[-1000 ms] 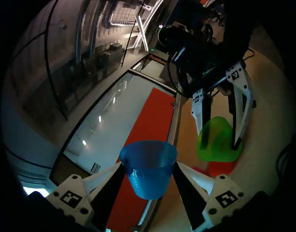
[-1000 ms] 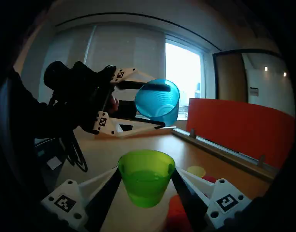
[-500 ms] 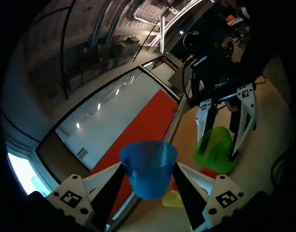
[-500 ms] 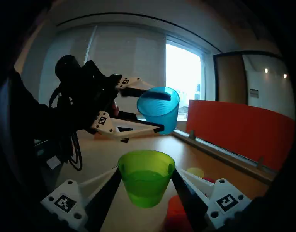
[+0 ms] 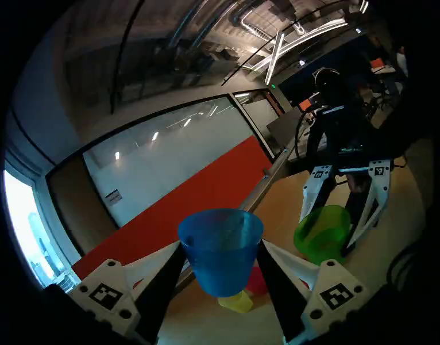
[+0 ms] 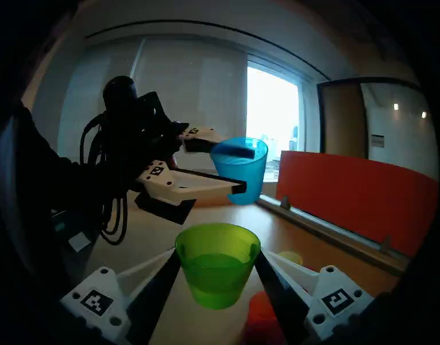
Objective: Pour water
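Window (image 5: 19,230) glass sits at the far left of the left gripper view, and next to it an orange-red partition (image 5: 203,195) runs along the far edge of the table (image 5: 280,210). In the middle, the left hand-held gripper (image 5: 220,244) has both white fingers (image 5: 154,261) pressed on opposite sides of a blue cup (image 5: 220,264), which it holds mouth up. Just below the cup, a yellow cup (image 5: 238,302) and a red cup (image 5: 255,282) stand close together on the table near the partition edge; whether they touch cannot be told. Further right, the right hand-held gripper (image 5: 329,236) is closed on a green cup (image 5: 322,230), well apart from the blue one. In the right gripper view a dark sleeve (image 6: 59,178) comes in from the left and leads to the left hand-held gripper, which carries the blue cup in the air, roughly upright and clear of the table. Whether it has water in it cannot be told. At the centre, the green cup sits clamped between the right hand-held gripper's two fingers, upright, with liquid partway up its wall. To its right are the small cups on the table, then the partition
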The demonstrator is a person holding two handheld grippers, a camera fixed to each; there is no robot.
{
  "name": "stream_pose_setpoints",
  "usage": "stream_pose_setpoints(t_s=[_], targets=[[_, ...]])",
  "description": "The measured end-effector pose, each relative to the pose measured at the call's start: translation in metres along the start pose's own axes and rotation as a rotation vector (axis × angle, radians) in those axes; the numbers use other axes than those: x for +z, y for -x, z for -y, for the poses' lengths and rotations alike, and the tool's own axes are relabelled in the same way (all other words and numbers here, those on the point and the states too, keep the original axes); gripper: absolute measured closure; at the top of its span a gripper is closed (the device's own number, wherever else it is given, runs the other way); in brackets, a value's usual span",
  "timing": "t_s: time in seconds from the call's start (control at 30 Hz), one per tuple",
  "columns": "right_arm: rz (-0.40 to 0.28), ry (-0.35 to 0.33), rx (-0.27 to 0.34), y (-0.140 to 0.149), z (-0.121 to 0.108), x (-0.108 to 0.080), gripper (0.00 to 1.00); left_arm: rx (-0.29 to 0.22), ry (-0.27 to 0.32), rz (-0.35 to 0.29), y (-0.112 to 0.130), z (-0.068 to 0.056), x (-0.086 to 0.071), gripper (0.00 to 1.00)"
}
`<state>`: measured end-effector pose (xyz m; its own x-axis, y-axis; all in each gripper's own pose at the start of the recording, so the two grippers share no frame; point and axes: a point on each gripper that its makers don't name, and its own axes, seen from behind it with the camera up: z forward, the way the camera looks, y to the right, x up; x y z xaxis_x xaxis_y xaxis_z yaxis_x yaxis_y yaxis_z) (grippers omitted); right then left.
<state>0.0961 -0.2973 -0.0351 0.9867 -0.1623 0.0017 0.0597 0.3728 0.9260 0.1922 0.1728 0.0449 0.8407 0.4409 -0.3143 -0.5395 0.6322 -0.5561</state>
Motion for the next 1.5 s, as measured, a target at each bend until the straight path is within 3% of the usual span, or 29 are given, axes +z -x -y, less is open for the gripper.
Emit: stream_pose_setpoints(t_s=[0.37,0.6,0.97,1.17,1.37,1.5], targets=[[-0.006,0.001,0.0,-0.002,-0.001,-0.001,0.1,-0.153,-0.005,-0.002,0.001,0.003,-0.002,0.18],[-0.006,0.003,-0.003,-0.003,-0.001,0.0,0.09,-0.255,-0.027,0.013,0.006,0.014,-0.004,0.18],[-0.009,0.008,-0.007,-0.007,-0.002,0.0,0.1,-0.382,-0.012,0.029,0.012,0.016,-0.008,0.18],[-0.01,0.01,-0.01,-0.008,-0.001,0.001,0.09,-0.462,0.016,0.043,0.015,0.01,-0.007,0.18],[-0.01,0.008,-0.01,-0.009,0.0,0.002,0.1,-0.511,0.023,0.045,0.015,0.011,-0.007,0.18],[-0.005,0.005,-0.01,-0.009,0.0,0.001,0.1,-0.51,0.027,0.06,0.02,0.01,-0.008,0.18]])
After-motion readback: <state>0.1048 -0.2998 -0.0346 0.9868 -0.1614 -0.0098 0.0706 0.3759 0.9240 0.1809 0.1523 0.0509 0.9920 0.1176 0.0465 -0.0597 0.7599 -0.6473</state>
